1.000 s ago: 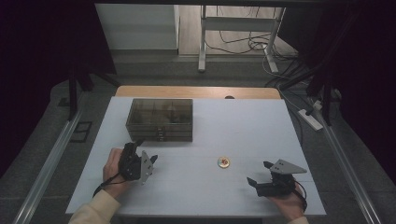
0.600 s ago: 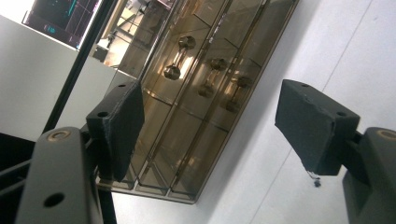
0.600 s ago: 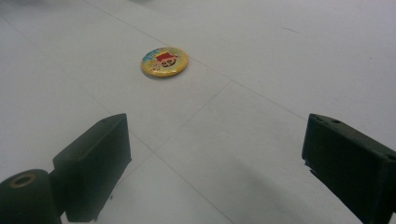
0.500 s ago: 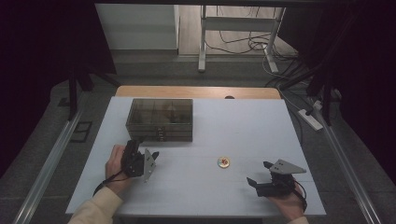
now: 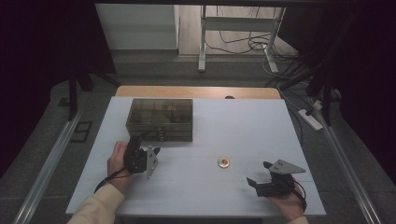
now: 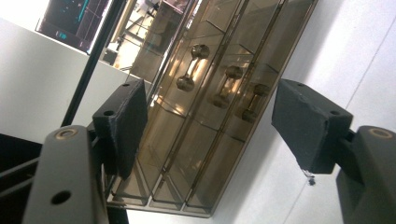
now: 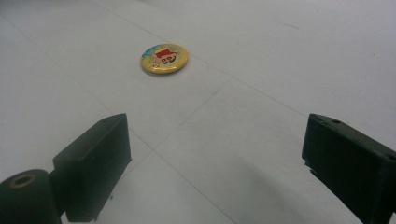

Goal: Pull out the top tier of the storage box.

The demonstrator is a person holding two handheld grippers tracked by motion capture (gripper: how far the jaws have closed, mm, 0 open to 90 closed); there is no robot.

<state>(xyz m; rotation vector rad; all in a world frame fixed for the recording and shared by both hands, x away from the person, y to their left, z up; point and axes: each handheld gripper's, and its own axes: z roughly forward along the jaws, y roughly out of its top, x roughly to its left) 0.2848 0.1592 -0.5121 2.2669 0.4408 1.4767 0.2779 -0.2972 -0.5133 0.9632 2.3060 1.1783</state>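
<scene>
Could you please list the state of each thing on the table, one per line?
Drawer box: all three drawers shut, upright on the table.
Round badge: lying flat, face up, untouched.
Left gripper: open, nothing between its jaws, pointed at the drawer box.
Right gripper: open, empty, low over the table, facing the badge.

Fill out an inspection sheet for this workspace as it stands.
Surface: white table, wooden strip at its far edge.
Job's things: smoky clear drawer box at far left, drawers shut, small knobs facing the left tool; round yellow badge lying flat mid-table.
Clutter: nothing seen.
Grippers: left tool open, aimed at the drawers, its jaws just closing a little, nothing between them; right tool open, resting near the front edge, pointed toward the badge.
Cables: one trails from each tool; more on the floor.
Surroundings: dark curtains, metal stand behind.
</scene>
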